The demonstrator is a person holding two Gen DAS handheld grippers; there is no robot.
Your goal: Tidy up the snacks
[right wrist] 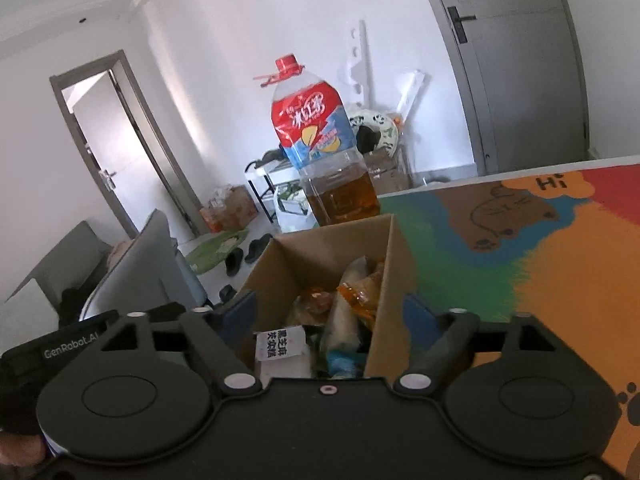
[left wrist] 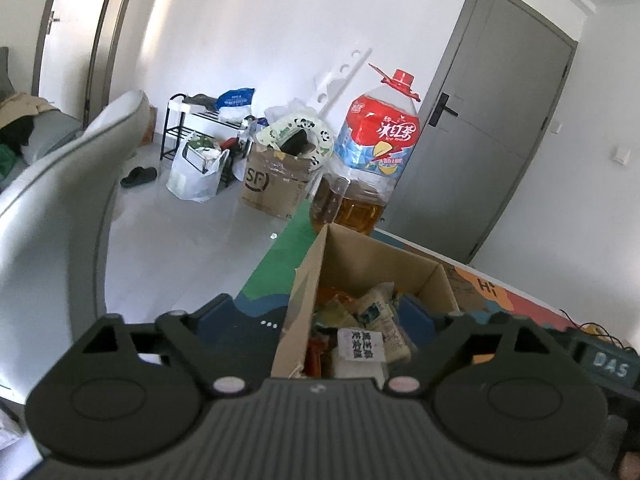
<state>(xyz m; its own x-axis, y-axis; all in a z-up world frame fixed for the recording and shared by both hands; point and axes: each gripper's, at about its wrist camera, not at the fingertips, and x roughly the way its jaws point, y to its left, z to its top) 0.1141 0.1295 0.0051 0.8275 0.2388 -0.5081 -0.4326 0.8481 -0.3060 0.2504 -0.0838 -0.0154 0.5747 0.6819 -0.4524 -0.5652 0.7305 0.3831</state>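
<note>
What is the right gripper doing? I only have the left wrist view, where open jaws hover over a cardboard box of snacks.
Observer: The right gripper is open too, with nothing held.
Operator: Where is it relative to the box?
Observer: The right wall of the cardboard box stands between its fingers.
Operator: Anything on the mat right of the box?
Observer: The colourful mat shows only its print there: orange, with dark paw prints near the edge.

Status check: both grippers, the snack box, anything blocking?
Left gripper open, empty. Right gripper open, empty. Cardboard box full of snack packets, on the table. Iced tea bottle behind the box, not blocking.
</note>
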